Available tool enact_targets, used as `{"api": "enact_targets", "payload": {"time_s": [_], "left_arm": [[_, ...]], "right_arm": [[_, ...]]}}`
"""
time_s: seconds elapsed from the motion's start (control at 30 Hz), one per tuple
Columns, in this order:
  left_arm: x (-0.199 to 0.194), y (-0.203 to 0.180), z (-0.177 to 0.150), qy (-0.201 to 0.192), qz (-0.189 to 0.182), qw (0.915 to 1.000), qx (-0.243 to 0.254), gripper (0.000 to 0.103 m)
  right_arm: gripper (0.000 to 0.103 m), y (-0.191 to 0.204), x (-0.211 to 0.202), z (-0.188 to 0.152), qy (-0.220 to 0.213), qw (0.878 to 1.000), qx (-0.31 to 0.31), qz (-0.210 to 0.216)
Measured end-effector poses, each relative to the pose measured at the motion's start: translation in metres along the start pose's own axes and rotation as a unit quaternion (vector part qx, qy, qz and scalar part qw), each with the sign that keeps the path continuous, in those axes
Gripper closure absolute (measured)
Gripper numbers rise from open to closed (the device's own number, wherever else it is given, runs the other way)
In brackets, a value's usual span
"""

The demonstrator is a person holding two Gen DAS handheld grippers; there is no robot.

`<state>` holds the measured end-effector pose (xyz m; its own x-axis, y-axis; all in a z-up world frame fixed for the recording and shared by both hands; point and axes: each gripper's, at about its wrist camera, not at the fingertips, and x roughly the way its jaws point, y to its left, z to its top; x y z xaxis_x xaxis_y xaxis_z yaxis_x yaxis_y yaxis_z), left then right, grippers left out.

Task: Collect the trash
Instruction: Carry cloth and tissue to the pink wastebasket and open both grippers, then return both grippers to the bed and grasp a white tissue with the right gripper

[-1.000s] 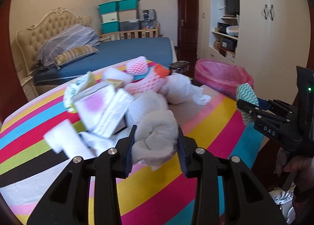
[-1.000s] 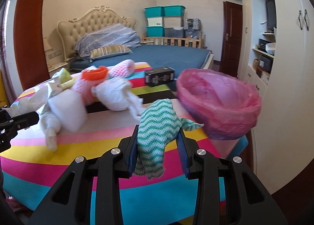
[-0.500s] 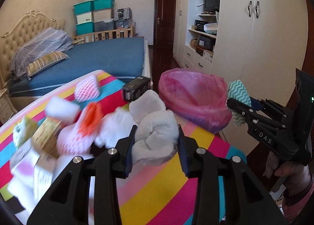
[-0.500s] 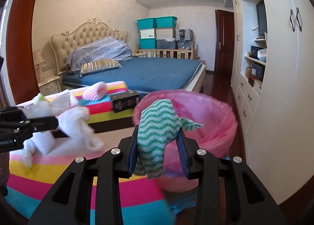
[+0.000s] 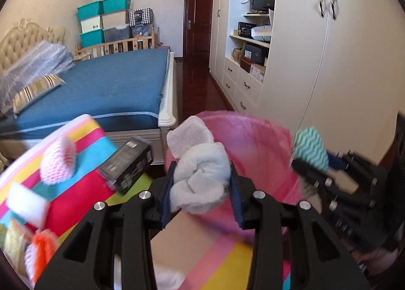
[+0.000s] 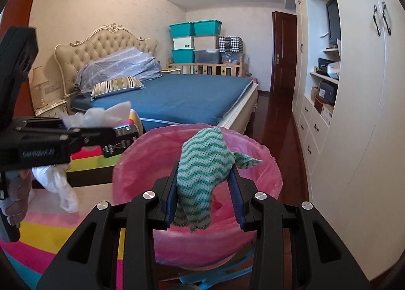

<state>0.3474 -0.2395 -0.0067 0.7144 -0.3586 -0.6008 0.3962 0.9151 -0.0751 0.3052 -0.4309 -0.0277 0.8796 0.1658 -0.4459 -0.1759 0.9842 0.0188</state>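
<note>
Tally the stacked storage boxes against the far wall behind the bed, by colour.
Teal boxes: 3
White or beige boxes: 2
Clear grey box: 1
Total: 6

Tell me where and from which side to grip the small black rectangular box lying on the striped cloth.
Grip the small black rectangular box across its two long side faces, coming down from above. It lies flat on the striped cloth with its narrow width suited to the jaws, and its top looks unobstructed. Both grippers are full, so empty one first.
</note>
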Motion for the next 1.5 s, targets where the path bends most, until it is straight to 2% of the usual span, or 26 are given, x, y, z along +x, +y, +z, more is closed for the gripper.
{"api": "enact_targets", "payload": {"time_s": [0.07, 0.13, 0.17, 0.2, 0.23, 0.3, 0.33, 0.47, 0.6, 0.67, 0.73, 0.8, 0.97, 1.07, 1.23, 1.37, 1.5], "left_arm": [[0.012, 0.003, 0.008, 0.003, -0.014, 0.9998, -0.017, 0.064], [0.025, 0.003, 0.014, 0.009, -0.027, 0.9993, -0.024, 0.053], [0.031, 0.001, 0.017, 0.010, -0.033, 0.9990, -0.027, 0.039], [0.034, 0.001, 0.018, 0.008, -0.034, 0.9990, -0.030, 0.030], [0.034, 0.002, 0.017, 0.004, -0.025, 0.9991, -0.034, 0.027], [0.028, 0.006, 0.014, -0.002, -0.016, 0.9989, -0.043, 0.015], [0.024, 0.008, 0.013, -0.005, -0.012, 0.9990, -0.043, 0.013], [-0.009, 0.012, -0.001, -0.034, 0.032, 0.9987, -0.020, 0.012], [-0.050, 0.000, -0.024, -0.079, 0.088, 0.9922, 0.040, 0.012], [-0.062, -0.005, -0.033, -0.084, 0.088, 0.9914, 0.049, 0.011], [-0.073, -0.004, -0.049, -0.075, 0.080, 0.9932, 0.039, 0.004], [-0.082, -0.002, -0.061, -0.069, 0.068, 0.9949, 0.030, 0.005], [-0.116, 0.009, -0.102, -0.081, 0.080, 0.9926, 0.043, 0.005], [-0.137, 0.023, -0.123, -0.078, 0.080, 0.9932, 0.032, 0.005], [-0.179, 0.066, -0.158, -0.076, 0.094, 0.9922, -0.030, 0.005], [-0.209, 0.095, -0.180, -0.079, 0.133, 0.9861, -0.060, 0.005], [-0.232, 0.122, -0.202, -0.066, 0.180, 0.9784, -0.076, 0.005]], "right_arm": [[0.065, -0.004, 0.009, 0.000, 0.000, 1.000, 0.004, -0.001], [0.058, -0.010, 0.017, 0.001, -0.003, 1.000, 0.005, 0.000], [0.040, -0.013, 0.022, 0.000, -0.006, 1.000, 0.009, -0.002], [0.029, -0.015, 0.023, -0.001, -0.009, 1.000, 0.012, -0.006], [0.029, -0.019, 0.023, -0.002, -0.012, 1.000, 0.018, -0.010], [0.029, -0.025, 0.019, -0.005, -0.014, 0.999, 0.031, -0.012], [0.028, -0.028, 0.014, -0.007, -0.018, 0.999, 0.035, -0.014], [0.027, -0.029, -0.008, -0.015, -0.025, 0.999, 0.033, -0.033], [0.021, -0.015, -0.037, -0.021, -0.038, 0.998, 0.030, -0.033], [0.019, -0.006, -0.049, -0.024, -0.043, 0.998, 0.036, -0.021], [0.019, 0.005, -0.061, -0.030, -0.043, 0.997, 0.055, -0.010], [0.019, 0.014, -0.066, -0.035, -0.037, 0.997, 0.065, -0.010], [0.019, 0.045, -0.073, -0.052, -0.023, 0.998, 0.067, 0.001], [0.019, 0.064, -0.074, -0.059, -0.013, 0.998, 0.063, 0.017], [0.019, 0.106, -0.069, -0.070, 0.013, 0.997, 0.046, 0.062], [0.019, 0.135, -0.067, -0.074, 0.026, 0.996, 0.019, 0.083], [0.019, 0.158, -0.065, -0.073, 0.036, 0.994, 0.005, 0.102]]}}
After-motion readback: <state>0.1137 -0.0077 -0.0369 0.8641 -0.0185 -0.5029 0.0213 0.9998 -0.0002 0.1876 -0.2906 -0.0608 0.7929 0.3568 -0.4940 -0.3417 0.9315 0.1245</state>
